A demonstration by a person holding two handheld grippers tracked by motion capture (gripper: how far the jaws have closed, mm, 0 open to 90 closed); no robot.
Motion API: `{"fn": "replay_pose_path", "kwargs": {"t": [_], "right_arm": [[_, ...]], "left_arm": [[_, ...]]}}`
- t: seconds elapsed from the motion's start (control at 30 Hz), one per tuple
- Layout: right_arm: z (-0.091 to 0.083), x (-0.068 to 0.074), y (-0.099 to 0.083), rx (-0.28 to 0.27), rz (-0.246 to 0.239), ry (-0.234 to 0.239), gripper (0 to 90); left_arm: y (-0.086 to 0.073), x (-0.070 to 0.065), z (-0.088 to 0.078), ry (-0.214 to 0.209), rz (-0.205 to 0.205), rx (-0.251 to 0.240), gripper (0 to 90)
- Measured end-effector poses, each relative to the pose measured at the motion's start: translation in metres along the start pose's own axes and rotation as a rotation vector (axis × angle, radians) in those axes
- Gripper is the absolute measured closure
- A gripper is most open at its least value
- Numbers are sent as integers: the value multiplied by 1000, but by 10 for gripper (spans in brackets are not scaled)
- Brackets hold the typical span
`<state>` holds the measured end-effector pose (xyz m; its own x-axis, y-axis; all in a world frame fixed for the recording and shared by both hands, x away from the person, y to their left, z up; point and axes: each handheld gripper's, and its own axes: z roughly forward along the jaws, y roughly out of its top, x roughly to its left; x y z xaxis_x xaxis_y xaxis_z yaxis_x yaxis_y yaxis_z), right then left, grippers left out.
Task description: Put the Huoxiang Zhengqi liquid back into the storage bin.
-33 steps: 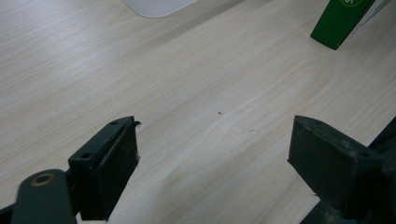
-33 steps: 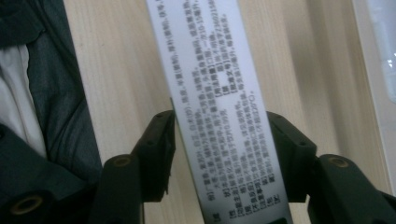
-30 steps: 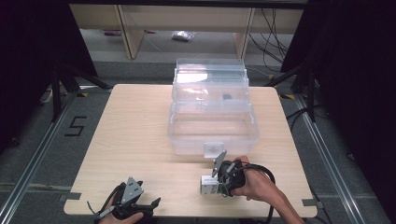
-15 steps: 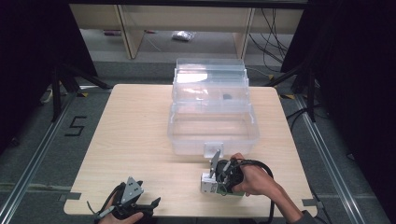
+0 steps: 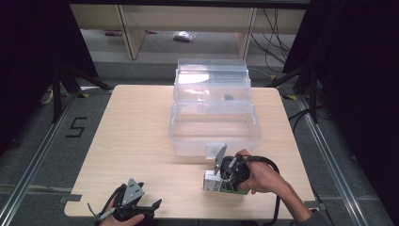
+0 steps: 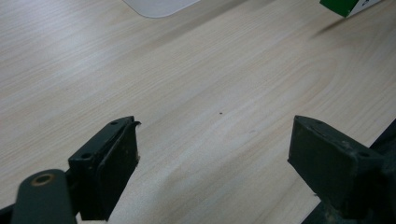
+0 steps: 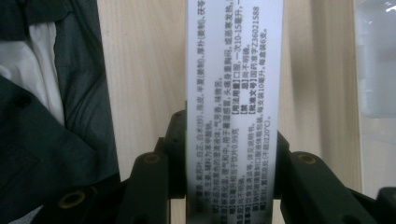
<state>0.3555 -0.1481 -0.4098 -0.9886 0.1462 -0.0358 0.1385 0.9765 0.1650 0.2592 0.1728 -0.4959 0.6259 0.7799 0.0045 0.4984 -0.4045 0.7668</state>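
Right hand-held gripper has just closed its jaws, pads clamped on both sides of the white-and-green printed carton, which sits on the bench near the front edge, just in front of the clear plastic box. Left hand-held gripper rests at the front-left bench edge, jaws wide apart, holding nothing.

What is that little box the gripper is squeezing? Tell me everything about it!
The little box is a small carton, white with green parts, that looks like cardboard. One narrow white face carries rows of small black print. It sits near the table's front edge, just in front of the clear plastic bin. The right gripper has just closed on it, its black pads pressing both sides of that narrow face.
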Motion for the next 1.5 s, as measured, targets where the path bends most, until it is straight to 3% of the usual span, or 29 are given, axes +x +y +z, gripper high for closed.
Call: {"fn": "replay_pose_path", "kwargs": {"t": [0.03, 0.13, 0.23, 0.27, 0.3, 0.43, 0.5, 0.6, 0.67, 0.7, 0.73, 0.8, 0.83, 0.9, 0.97, 1.0, 1.07, 1.13, 1.17, 1.2, 1.23, 1.37, 1.43, 1.47, 1.5], "right_arm": [[-3, 0, 0, 2, 0, -2, 646], [-9, -2, 1, -8, -4, -1, 646], [-14, -6, 1, -23, -32, -4, 646], [-17, -4, 1, -17, 12, -6, 646], [-17, -7, 1, -33, -16, -1, 646], [-25, -9, 0, -39, 14, 3, 646], [-30, -12, 2, -40, -9, -3, 646], [-39, -13, 2, -51, 39, 8, 646], [-43, -19, 3, -68, -20, -1, 647], [-47, -18, 4, -71, 5, 3, 646], [-50, -17, 4, -62, 37, 3, 647], [-56, -22, 5, -63, 16, -8, 646], [-59, -21, 6, -67, 36, -4, 647], [-63, -25, 7, -65, 6, -11, 647], [-66, -27, 7, -79, 28, -5, 647], [-67, -29, 8, -86, -1, -9, 647], [-70, -32, 9, -91, 1, -4, 647], [-74, -34, 8, -99, 34, -1, 647], [-75, -37, 9, -107, 4, -6, 648], [-77, -37, 9, -97, 30, -5, 647], [-78, -39, 9, -104, 16, -4, 648], [-83, -43, 9, -109, 31, -8, 648], [-86, -47, 10, -113, 18, -7, 648], [-89, -50, 10, -116, 27, -10, 648], [-89, -50, 10, -116, 27, -10, 648]], "left_arm": [[0, 1, -1, -7, 20, 9, 152], [0, 0, 1, 1, 7, -3, 152], [0, 1, -1, -8, 27, 14, 152], [0, 0, 0, -2, 7, -3, 151], [0, 0, 1, 3, 6, -3, 152], [0, 1, -1, -7, 19, 7, 152], [0, 1, -1, -7, 19, 8, 152], [0, 1, 1, 2, 7, -4, 151], [0, 0, 1, 0, 5, -5, 152], [0, 0, 0, -6, 4, -6, 152], [0, 2, -1, -9, 28, 14, 152], [0, 1, -1, -8, 20, 8, 152], [0, 1, 0, -5, 16, 4, 151], [0, 1, 1, 2, 8, -4, 152], [0, 1, 1, 1, 6, -5, 151], [0, 1, 1, 1, 6, -5, 152], [0, 1, 0, 3, 12, 3, 152], [0, 1, 0, 2, 10, 1, 152], [0, 1, 0, 3, 11, 2, 152], [0, 1, 0, 1, 11, 0, 152], [0, 1, 1, 1, 11, 1, 152], [0, 1, 0, 4, 10, 1, 151], [-1, 0, 2, -6, -12, -26, 152], [0, 3, -1, -5, 31, 13, 152], [0, 3, -1, -5, 31, 13, 152]]}}
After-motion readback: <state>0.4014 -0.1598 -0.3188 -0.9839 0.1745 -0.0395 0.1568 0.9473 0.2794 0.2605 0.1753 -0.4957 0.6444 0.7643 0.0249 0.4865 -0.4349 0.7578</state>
